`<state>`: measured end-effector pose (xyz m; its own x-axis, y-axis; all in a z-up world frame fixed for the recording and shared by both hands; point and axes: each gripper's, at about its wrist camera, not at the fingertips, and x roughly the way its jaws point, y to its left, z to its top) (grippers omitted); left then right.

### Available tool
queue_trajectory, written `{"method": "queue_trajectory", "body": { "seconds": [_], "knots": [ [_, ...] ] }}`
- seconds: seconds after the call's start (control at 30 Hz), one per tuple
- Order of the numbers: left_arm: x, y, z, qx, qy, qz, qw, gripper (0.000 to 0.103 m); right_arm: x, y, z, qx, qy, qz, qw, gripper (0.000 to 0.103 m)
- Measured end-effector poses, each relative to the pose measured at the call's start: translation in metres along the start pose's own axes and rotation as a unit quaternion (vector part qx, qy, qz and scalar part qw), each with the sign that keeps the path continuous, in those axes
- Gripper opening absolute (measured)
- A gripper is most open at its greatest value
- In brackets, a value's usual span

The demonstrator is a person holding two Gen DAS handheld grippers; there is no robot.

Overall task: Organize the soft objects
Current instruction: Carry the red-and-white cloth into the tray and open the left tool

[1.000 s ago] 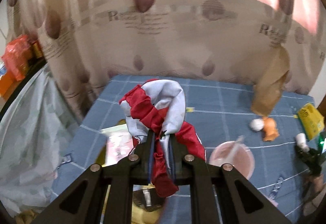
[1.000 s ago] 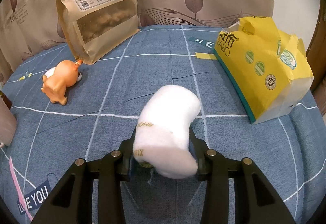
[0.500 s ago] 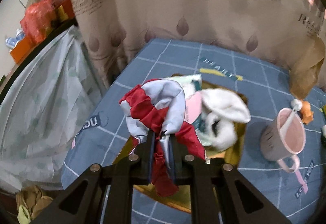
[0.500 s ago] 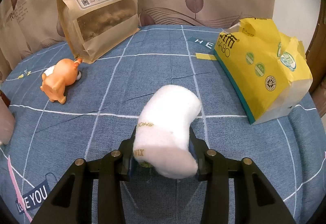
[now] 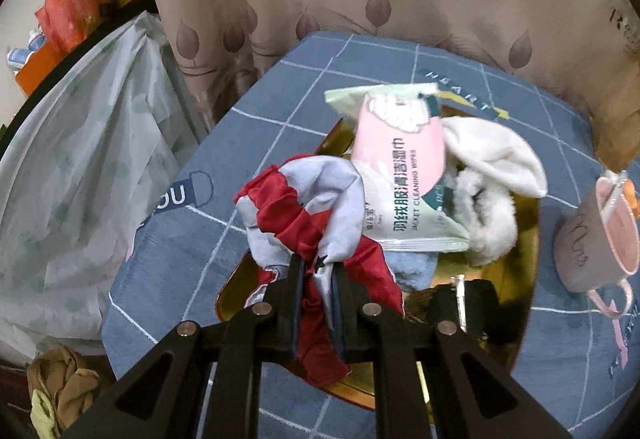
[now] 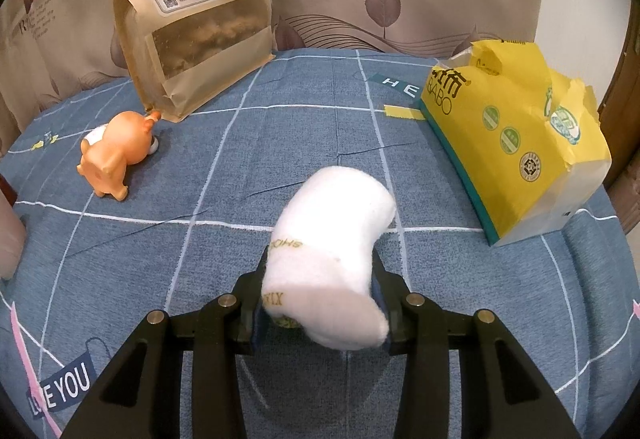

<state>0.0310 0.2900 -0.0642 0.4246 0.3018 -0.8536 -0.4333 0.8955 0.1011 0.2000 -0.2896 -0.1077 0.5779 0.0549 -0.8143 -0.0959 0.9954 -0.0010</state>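
Soft stuff piling in gold tray (image 5: 524,279): wipes pack (image 5: 404,191), white fluffy sock (image 5: 492,183) inside. My L gripper (image 5: 316,267) clenched on red/grey cloth (image 5: 304,207) over tray's near edge; risk: drops outside rim. R gripper (image 6: 320,271) grasping rolled white sock (image 6: 332,239) above tablecloth (image 6: 280,127); could unroll.

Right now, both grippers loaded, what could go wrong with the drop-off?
1. The gold tray is already crowded: the wipes pack lies tilted on the white fluffy cloth, so dropping the red and grey cloth from the left gripper may dislodge it.
2. The pink cup beside the tray could be knocked.
3. The white sock bulges beyond the right gripper; it may slip.
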Motion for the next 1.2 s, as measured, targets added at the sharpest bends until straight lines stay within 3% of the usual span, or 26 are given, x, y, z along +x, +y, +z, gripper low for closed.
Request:
{"method": "queue_trajectory", "body": {
  "seconds": [0.33, 0.5, 0.53, 0.67, 0.77, 1.2],
  "knots": [
    [0.024, 0.002, 0.002, -0.015, 0.017, -0.004, 0.9997, 0.013, 0.0, 0.0, 0.0, -0.004, 0.0, -0.003, 1.0, 0.04],
    [0.024, 0.004, 0.002, -0.026, 0.016, -0.01, 0.9995, 0.019, 0.0, 0.0, 0.001, -0.007, 0.0, -0.004, 1.0, 0.04],
    [0.023, 0.005, 0.001, -0.027, 0.013, -0.009, 0.9995, 0.026, 0.001, 0.0, 0.001, -0.007, 0.0, -0.004, 1.0, 0.04],
    [0.011, 0.008, 0.0, -0.037, -0.007, -0.022, 0.9991, 0.049, 0.001, 0.0, 0.001, -0.01, 0.0, -0.005, 1.0, 0.04],
    [-0.001, 0.008, 0.0, -0.041, -0.026, -0.026, 0.9985, 0.057, 0.001, 0.0, 0.001, -0.013, -0.001, -0.009, 1.0, 0.04],
    [-0.061, 0.014, -0.02, -0.046, -0.098, -0.021, 0.9939, 0.06, 0.0, 0.013, 0.001, -0.049, -0.01, -0.023, 0.999, 0.032]
  ]
}}
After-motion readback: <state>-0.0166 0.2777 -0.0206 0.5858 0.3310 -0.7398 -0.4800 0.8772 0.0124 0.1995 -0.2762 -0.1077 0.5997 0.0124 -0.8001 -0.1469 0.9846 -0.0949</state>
